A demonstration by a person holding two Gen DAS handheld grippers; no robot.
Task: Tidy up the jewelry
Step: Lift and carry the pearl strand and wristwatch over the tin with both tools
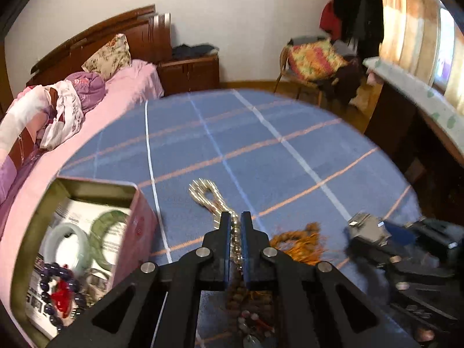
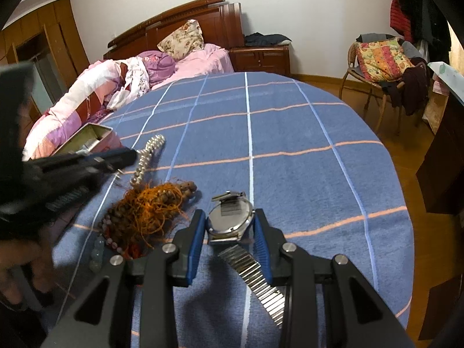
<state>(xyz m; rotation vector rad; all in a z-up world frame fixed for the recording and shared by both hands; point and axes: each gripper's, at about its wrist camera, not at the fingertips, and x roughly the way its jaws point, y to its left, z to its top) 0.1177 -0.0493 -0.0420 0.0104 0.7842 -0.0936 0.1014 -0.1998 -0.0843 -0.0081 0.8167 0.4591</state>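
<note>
Tin box (image 1: 136, 226), far left on the blue checked cloth (image 1: 275, 156): jade bangles (image 1: 72, 243), dark bead bracelet inside. Your left gripper (image 1: 235, 226): jaws clamped on the pearl necklace (image 1: 203, 195). Centre: wooden bead strands (image 2: 153, 206) with orange cord. Your right gripper (image 2: 229, 229): jaws gripping the wristwatch (image 2: 230, 217) case.

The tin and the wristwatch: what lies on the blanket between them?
In the right wrist view, between the tin and the wristwatch lie a pale bead necklace and a tangle of brown beads with orange cord.
</note>
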